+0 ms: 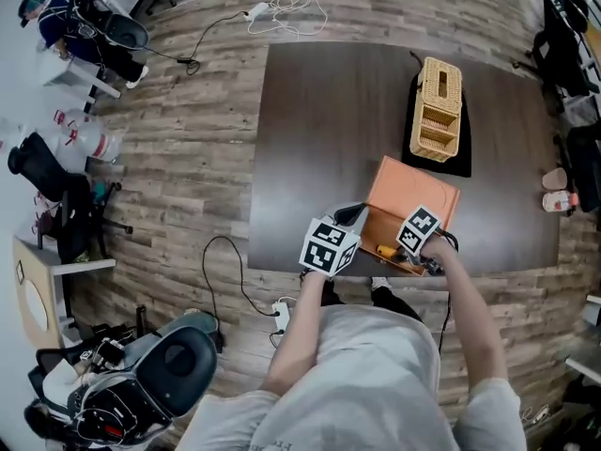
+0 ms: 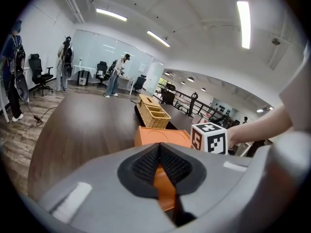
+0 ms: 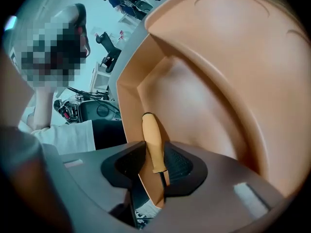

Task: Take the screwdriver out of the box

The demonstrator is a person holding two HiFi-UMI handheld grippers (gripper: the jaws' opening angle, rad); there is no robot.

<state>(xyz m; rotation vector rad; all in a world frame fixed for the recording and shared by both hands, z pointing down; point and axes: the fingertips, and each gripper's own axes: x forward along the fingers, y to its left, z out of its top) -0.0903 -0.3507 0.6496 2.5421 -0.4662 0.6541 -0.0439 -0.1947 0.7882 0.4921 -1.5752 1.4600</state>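
My right hand-held gripper [image 3: 154,155] reaches down into the open box [image 3: 209,81], jaws closed on the screwdriver [image 3: 151,137] handle, which is not yet out of the box. My left hand-held gripper [image 2: 158,152] seems clamped on the box wall, steadying it on the bench [image 1: 319,139]. The grasp looks made; the lift out remains.

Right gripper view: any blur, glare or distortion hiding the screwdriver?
Right gripper view: heavy fisheye bend, dark corners, no glare; the yellow-handled screwdriver is sharp between the jaws of the right gripper, inside the orange plastic box. Head view: even light, curved edges, screwdriver tiny.
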